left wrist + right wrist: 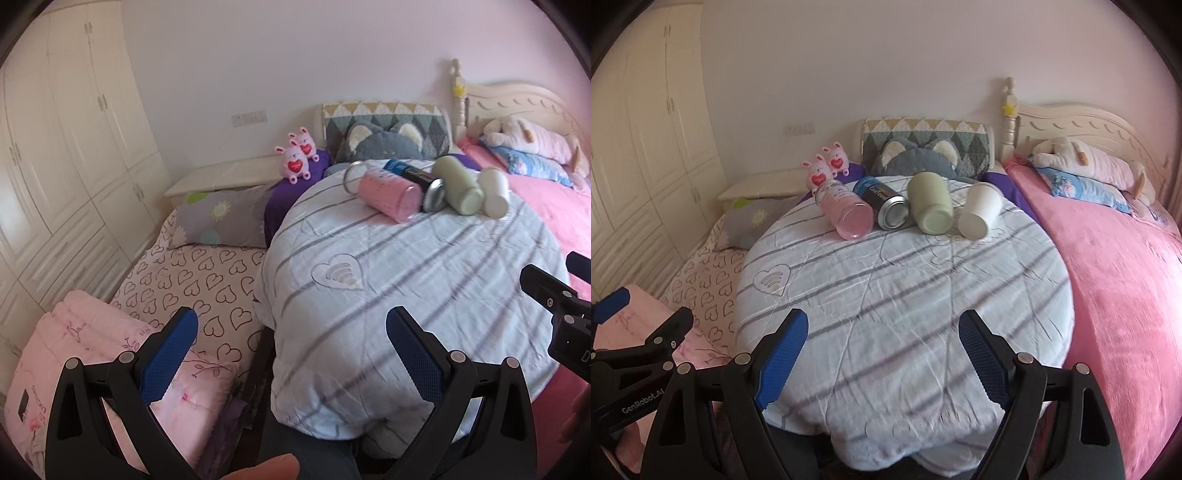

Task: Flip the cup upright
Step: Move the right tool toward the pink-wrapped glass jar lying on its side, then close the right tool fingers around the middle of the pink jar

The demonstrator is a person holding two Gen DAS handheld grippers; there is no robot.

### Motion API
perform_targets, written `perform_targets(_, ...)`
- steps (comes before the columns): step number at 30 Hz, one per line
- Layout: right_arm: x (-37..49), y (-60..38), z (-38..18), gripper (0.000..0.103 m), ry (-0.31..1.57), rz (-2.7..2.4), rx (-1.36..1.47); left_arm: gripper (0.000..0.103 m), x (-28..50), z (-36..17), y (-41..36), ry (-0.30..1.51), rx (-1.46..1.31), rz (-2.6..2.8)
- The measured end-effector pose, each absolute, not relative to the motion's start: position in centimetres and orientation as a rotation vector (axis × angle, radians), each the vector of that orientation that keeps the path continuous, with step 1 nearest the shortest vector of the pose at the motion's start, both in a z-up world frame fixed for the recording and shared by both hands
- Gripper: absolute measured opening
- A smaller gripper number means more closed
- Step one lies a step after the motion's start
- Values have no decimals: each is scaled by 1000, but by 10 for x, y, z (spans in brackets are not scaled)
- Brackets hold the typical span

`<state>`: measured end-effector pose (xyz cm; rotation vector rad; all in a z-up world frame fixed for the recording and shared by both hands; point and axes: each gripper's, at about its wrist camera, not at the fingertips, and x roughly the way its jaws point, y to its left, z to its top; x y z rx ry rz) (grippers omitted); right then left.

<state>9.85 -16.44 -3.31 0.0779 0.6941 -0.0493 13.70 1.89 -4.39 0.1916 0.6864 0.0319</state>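
Several cups lie on their sides in a row at the far side of a round table with a striped white cloth (905,295): a pink glass cup (846,212), a dark metal can (882,203), a pale green cup (931,206) and a white cup (980,210). Their bottoms face me. They also show in the left wrist view: pink (388,194), can (421,181), green (458,182), white (495,192). My left gripper (291,332) is open and empty at the table's near left edge. My right gripper (882,332) is open and empty over the near edge.
A bed with a pink blanket (1126,277) lies right of the table, with a plush dog (1089,162). A heart-print mattress (192,280) and a folded pink quilt (92,362) lie left. Cushions and pink plush toys (823,168) sit behind the table. Wardrobes (55,147) stand at left.
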Motion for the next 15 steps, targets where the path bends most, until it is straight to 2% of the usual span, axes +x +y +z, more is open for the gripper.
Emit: perform_targets(15,266,-142,-48,85,847,48,-71,103,269,-65,34,748,185,93)
